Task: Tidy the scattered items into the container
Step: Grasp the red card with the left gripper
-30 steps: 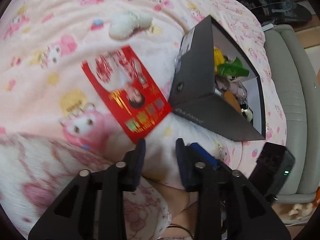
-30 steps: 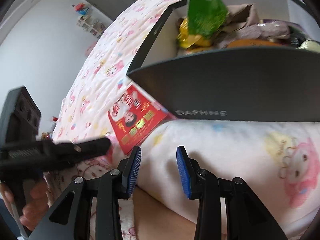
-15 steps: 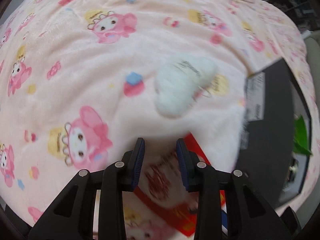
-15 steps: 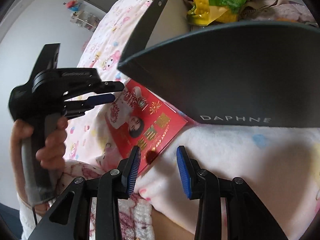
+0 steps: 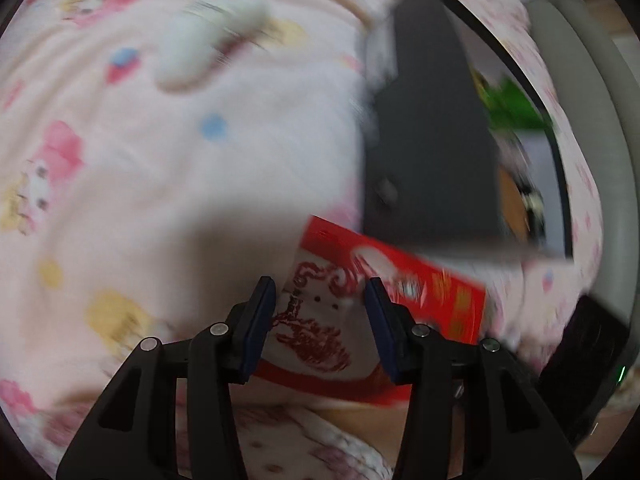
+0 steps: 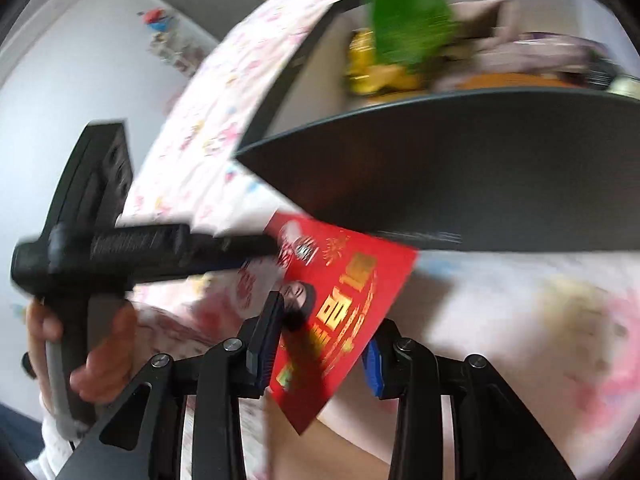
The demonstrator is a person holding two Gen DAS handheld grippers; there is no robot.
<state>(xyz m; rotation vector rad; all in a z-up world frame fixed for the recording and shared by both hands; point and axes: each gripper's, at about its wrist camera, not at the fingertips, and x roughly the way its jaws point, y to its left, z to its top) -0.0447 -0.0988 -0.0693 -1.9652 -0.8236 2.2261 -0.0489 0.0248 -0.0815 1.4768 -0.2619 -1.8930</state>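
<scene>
Flat glossy red envelope (image 5: 436, 284) on fleecy blanket (image 5: 120, 168) beside matte black box (image 5: 432, 152), between wide left gripper (image 5: 320, 312) and wide right gripper (image 6: 320, 336).

Black box wall (image 6: 480, 176) seemingly blocks passage beyond red packet (image 6: 340, 300).

envelope (image 6: 340, 304) on the bed (image 5: 168, 184) just before the box (image 6: 480, 176), between the right hand-held gripper (image 6: 320, 344) fingers, plush toy (image 5: 200, 48) behind

red envelope (image 6: 340, 300), black box (image 6: 480, 172), pink blanket (image 5: 160, 160)
</scene>
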